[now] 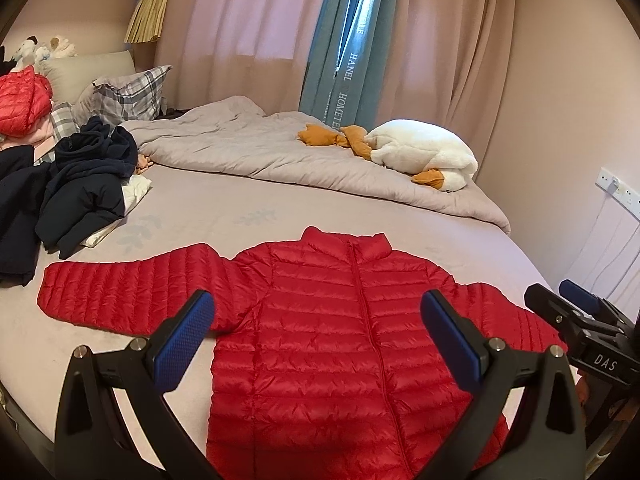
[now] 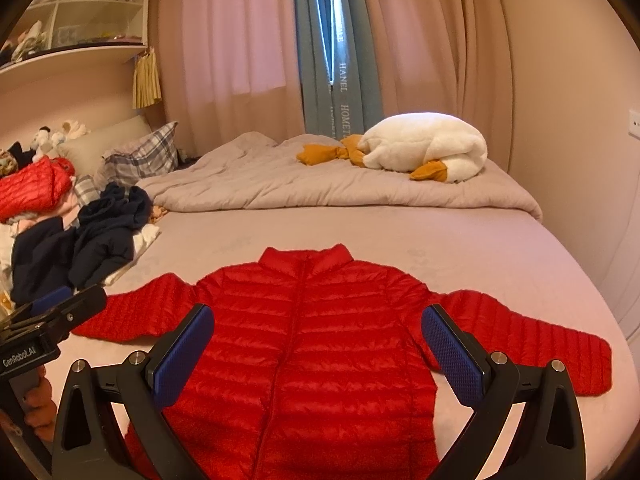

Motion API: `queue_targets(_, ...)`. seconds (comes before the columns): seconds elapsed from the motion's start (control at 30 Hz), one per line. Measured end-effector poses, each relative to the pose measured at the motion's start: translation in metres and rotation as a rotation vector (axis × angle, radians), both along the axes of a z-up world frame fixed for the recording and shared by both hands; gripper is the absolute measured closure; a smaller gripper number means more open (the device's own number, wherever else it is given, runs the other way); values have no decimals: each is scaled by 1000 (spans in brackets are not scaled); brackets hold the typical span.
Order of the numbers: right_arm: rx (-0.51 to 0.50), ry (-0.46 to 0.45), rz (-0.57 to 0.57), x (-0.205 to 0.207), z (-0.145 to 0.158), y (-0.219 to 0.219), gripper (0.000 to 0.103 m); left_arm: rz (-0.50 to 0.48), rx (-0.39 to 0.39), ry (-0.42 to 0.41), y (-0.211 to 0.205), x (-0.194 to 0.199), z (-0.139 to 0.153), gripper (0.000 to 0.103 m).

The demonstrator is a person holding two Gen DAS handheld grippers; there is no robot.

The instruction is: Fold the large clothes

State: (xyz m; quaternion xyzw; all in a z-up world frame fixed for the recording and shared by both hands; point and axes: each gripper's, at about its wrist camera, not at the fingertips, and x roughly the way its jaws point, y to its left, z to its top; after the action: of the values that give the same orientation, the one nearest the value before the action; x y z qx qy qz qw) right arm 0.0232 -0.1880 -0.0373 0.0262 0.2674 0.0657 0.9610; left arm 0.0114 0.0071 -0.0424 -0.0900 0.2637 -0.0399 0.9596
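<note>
Shelf (image 2: pixel 86 8) above jacket (image 2: pixel 304 340): right wrist only

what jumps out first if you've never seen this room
The bright red jacket spread flat and zipped on the near part of the bed, sleeves out to both sides. Behind it, a white plush goose lies on the rumpled grey quilt near the curtains. Both tongs, left and right, hover open above the jacket.
</note>
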Motion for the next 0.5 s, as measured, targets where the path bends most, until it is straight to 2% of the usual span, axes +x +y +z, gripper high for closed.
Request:
queue_targets(0.1,-5,8,-2,0,0,1,1,-4,12,12,-1,0,-1,0)
queue_targets(0.2,5,25,-5,-5,-1,0,1,62,40,22,2,-5,-8,0)
queue_targets(0.3,54,85,-2,-8,-6,-2,1,113,62,48,6,-7,-12,0)
queue_targets(0.5,42,107,-37,-18,-1,3,1,49,-20,87,12,-10,-5,0)
